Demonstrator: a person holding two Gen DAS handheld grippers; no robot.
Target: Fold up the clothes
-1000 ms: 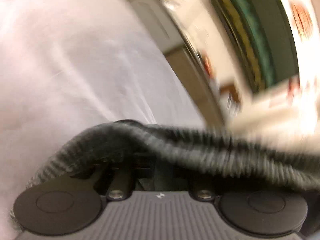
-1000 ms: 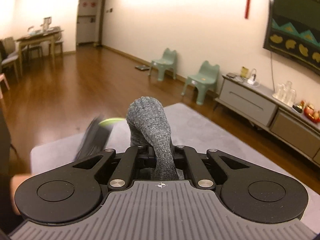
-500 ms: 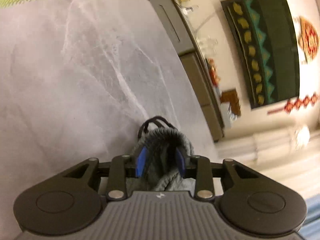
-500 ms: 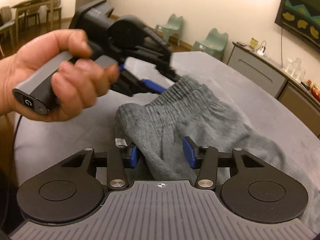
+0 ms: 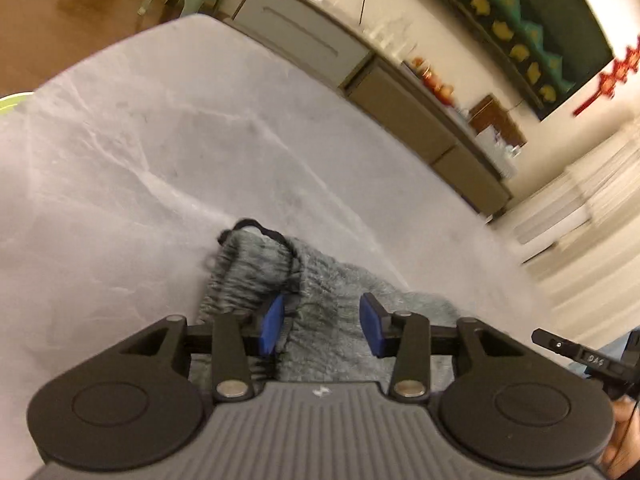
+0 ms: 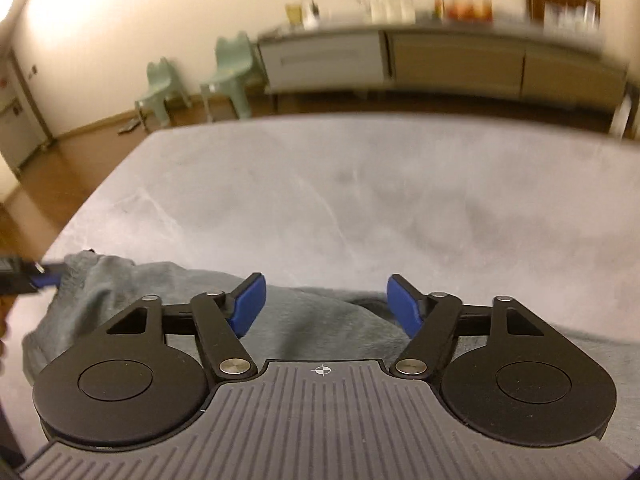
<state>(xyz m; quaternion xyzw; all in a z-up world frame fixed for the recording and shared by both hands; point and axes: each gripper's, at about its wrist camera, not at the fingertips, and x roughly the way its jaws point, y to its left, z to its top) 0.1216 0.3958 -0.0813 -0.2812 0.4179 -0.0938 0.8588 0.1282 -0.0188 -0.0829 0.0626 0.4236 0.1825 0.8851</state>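
A grey knitted garment (image 5: 320, 292) with a ribbed waistband and a black drawstring lies on the pale grey table (image 5: 160, 140). My left gripper (image 5: 322, 326) hovers over it, open, blue pads apart, with cloth beneath them but not clamped. In the right wrist view the same garment (image 6: 320, 320) spreads flat along the near edge of the table (image 6: 360, 184). My right gripper (image 6: 324, 302) is open wide above it, nothing between its pads. The left gripper's blue tip (image 6: 44, 278) shows at the far left edge beside the cloth.
A long low sideboard (image 6: 440, 60) with glasses and fruit stands against the far wall, with two small green chairs (image 6: 228, 76) on the wooden floor. A green basket edge (image 5: 12, 100) peeks beyond the table's left corner. A hand (image 5: 624, 432) shows at lower right.
Both grippers have let go of the garment and opened wider. The garment now lies flat on the table. The right gripper has swung away from the left hand.
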